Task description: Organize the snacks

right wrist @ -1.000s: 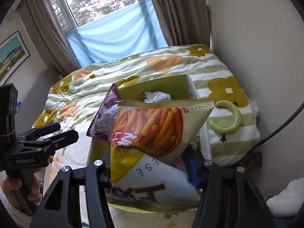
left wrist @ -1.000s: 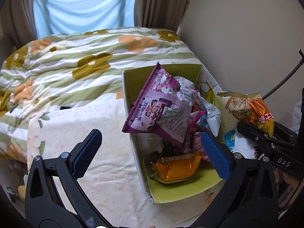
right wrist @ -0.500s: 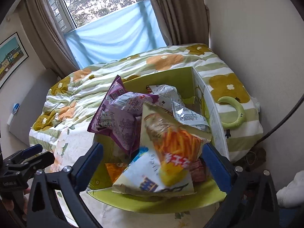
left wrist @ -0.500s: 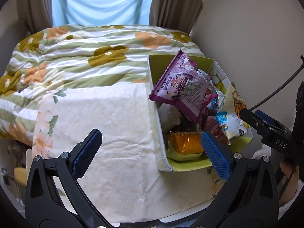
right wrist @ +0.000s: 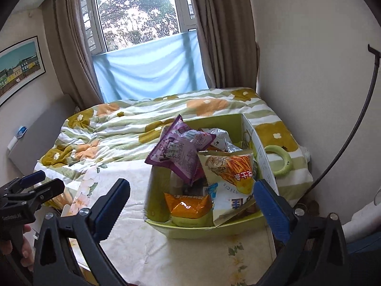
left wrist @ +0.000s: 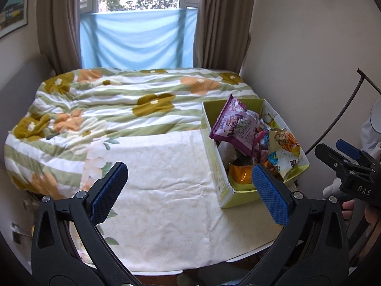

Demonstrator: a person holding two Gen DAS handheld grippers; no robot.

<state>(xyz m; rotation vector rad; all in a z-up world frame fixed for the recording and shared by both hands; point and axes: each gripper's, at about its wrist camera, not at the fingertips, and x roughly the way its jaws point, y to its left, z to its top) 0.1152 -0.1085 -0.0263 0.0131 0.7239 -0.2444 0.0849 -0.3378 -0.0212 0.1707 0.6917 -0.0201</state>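
A green cardboard box (left wrist: 215, 166) (right wrist: 157, 190) stands on the cream cloth by the wall, packed with snack bags. A purple bag (left wrist: 234, 128) (right wrist: 181, 152) sticks up highest. The yellow-and-white fries bag (left wrist: 285, 152) (right wrist: 231, 178) leans against the box's right side, and an orange bag (left wrist: 240, 174) (right wrist: 188, 206) lies at the near end. My left gripper (left wrist: 189, 176) is open and empty, hanging short of the box and to its left. My right gripper (right wrist: 193, 188) is open with nothing between its pads, back from the box's near end.
A floral green-striped quilt (left wrist: 107, 100) covers the bed behind the cream cloth (left wrist: 162, 178). A green ring toy (right wrist: 278, 162) lies right of the box. The wall (left wrist: 297, 59) and a black cable (right wrist: 357, 119) close off the right side. Curtains and a window stand at the back.
The right gripper opened and let the fries bag drop into the box. Both grippers drew back and upward, so the box looks smaller and farther off.
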